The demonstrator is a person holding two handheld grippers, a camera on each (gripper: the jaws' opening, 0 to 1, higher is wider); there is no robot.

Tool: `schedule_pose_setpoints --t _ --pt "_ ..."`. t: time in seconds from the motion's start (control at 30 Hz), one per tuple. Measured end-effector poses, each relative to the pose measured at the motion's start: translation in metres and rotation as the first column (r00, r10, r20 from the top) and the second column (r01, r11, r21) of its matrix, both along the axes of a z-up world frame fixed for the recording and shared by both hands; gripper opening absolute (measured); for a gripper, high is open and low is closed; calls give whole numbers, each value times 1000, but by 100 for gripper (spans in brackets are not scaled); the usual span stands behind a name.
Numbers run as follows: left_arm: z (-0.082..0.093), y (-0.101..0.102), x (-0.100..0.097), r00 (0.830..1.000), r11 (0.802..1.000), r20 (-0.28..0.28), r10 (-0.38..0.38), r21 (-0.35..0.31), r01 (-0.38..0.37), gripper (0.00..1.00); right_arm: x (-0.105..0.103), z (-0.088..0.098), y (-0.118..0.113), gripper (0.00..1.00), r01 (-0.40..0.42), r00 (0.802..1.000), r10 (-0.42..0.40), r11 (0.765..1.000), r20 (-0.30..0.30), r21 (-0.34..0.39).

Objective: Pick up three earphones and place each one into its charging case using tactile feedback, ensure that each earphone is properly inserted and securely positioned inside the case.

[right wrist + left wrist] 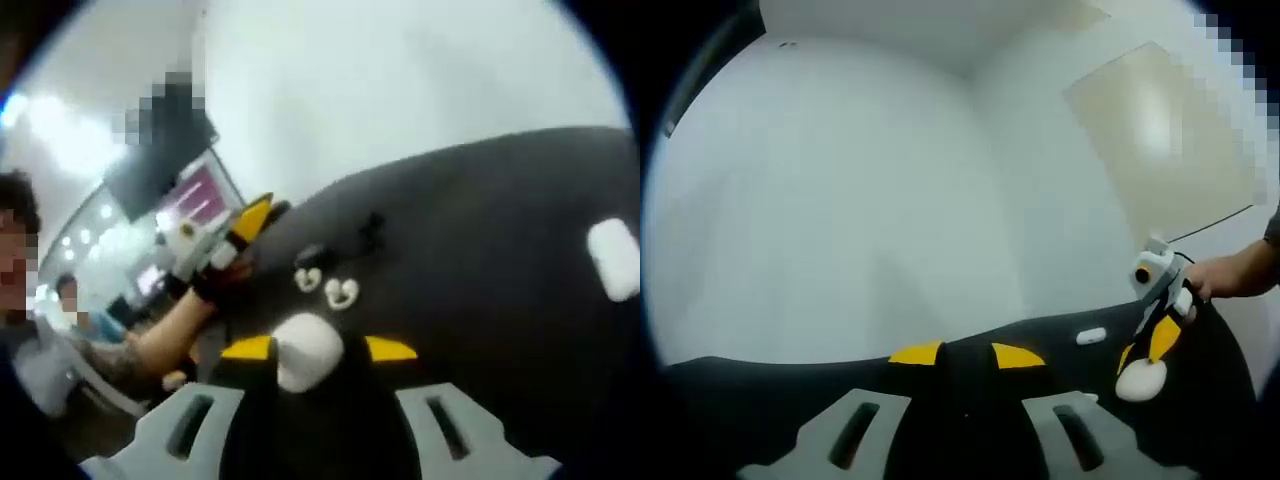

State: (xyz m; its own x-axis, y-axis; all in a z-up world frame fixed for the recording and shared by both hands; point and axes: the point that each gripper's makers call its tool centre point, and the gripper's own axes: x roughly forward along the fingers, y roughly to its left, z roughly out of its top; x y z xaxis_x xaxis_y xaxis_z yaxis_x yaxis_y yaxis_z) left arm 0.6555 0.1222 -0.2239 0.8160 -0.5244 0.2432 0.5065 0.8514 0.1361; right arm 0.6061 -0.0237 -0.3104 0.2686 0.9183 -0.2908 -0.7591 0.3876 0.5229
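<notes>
1. Up close, the right gripper [305,352], grey-armed with yellow tips, pinches a smooth white rounded charging case [307,350] between its jaws above the dark matte tabletop [480,230].
2. Just beyond it lie two small glossy white earphones [342,292], close together with a gap between them; a third cannot be made out for certain.
3. Near the right edge sits a second white rounded case [614,258], well apart from the earphones, with bare dark surface between.
4. Meanwhile the left gripper [965,356] hangs with jaws spread and nothing between them, at the table's near edge.
5. Across the table, a small white oblong case [1091,336] rests alone.
6. Blur softens everything; the background room [150,190] is indistinct.
</notes>
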Motion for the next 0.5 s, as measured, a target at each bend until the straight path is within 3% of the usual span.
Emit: schedule_pose_setpoints --t 0.2,0.27,0.33,0.37,0.43,0.5 --pt "-1 -2 0 1000 1000 -2 -5 10 5 15 -10 -3 10 32 -70 994 74 996 77 -52" --pt "-1 -2 -1 1000 1000 -2 -8 8 8 15 -11 -1 11 31 -85 978 97 993 182 -77" --pt "0 -5 -3 999 999 -2 -34 -3 34 15 -14 3 12 31 -86 942 121 989 313 -122" --pt "0 -11 -7 997 997 -12 -79 -16 79 15 -17 5 13 31 -85 910 138 985 392 -151" --pt "-5 -26 -16 979 980 -58 -195 -46 192 15 -20 10 14 31 -48 791 183 970 583 -240" --pt "-8 -45 -28 952 955 -71 -297 -17 296 19 -23 14 14 29 -10 646 243 950 723 -311"
